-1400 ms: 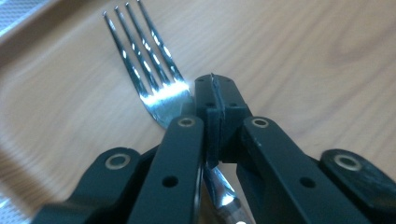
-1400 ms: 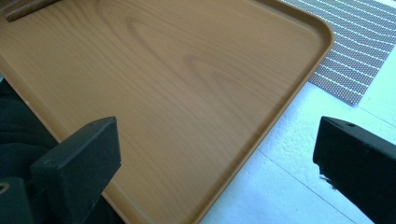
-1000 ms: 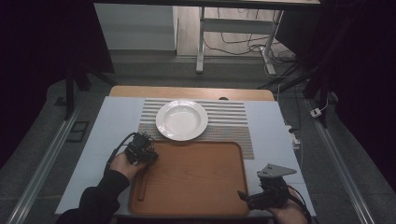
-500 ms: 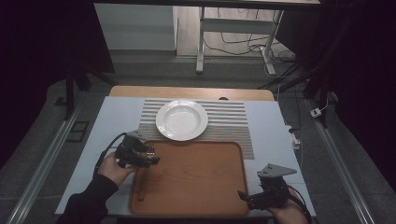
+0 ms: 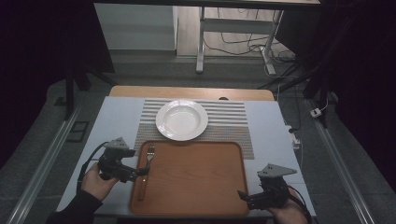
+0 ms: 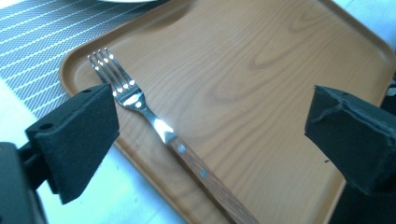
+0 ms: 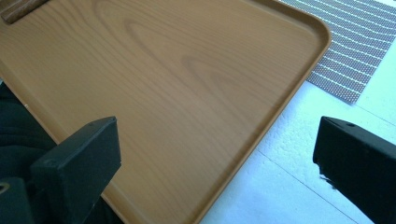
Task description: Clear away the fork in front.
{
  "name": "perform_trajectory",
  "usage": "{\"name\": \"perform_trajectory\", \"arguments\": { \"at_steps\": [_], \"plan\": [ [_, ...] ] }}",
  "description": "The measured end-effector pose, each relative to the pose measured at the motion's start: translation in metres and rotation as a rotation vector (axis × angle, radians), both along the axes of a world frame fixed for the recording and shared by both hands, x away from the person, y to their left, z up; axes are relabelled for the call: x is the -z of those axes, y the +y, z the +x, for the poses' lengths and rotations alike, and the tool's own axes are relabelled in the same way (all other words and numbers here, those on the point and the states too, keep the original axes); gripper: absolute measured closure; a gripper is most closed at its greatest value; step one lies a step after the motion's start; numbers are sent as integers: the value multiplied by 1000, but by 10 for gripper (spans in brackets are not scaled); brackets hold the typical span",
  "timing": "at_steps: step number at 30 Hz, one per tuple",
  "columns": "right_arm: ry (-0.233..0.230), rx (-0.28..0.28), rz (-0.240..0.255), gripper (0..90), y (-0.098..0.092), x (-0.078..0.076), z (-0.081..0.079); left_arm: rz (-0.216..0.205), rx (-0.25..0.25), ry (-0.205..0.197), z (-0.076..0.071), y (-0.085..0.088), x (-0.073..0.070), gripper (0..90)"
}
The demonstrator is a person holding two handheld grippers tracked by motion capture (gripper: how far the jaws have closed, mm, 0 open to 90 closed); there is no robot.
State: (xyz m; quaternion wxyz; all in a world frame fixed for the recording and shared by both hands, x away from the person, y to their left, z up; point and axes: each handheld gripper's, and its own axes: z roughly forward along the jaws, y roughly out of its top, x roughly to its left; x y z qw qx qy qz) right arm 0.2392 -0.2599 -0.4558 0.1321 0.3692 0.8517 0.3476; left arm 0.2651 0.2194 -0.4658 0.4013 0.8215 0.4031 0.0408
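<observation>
hovering my left gripper [image 5: 135, 173] beside the fork [image 5: 145, 169], jaws just opened, nothing between; fork lies along the tray [image 5: 196, 207] left edge. right gripper [image 5: 243, 196] spread, empty. a careless swing could knock the fork off.

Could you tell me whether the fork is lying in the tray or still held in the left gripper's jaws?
In the tray: the fork lies flat along the tray's left side, the left gripper's just-opened jaws apart from it.
</observation>
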Motion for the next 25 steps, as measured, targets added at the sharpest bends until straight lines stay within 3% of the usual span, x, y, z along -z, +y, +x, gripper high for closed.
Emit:
{"name": "perform_trajectory", "arguments": {
  "at_steps": [7, 16, 21, 25],
  "plan": [
    [1, 8, 6, 11, -1, 0, 0, -18, -32, -24, -25, 17, 2, 0],
    [0, 11, 0, 11, 0, 0, 0, -53, -62, -12, -50, 38, 10, 0],
    [2, 14, -1, 11, 0, 0, 0, -8, -95, 16, -58, 44, 16, 0],
    [5, 15, -4, 11, 0, 0, 0, -16, -100, 23, -57, 45, 17, 0]
  ]
}}
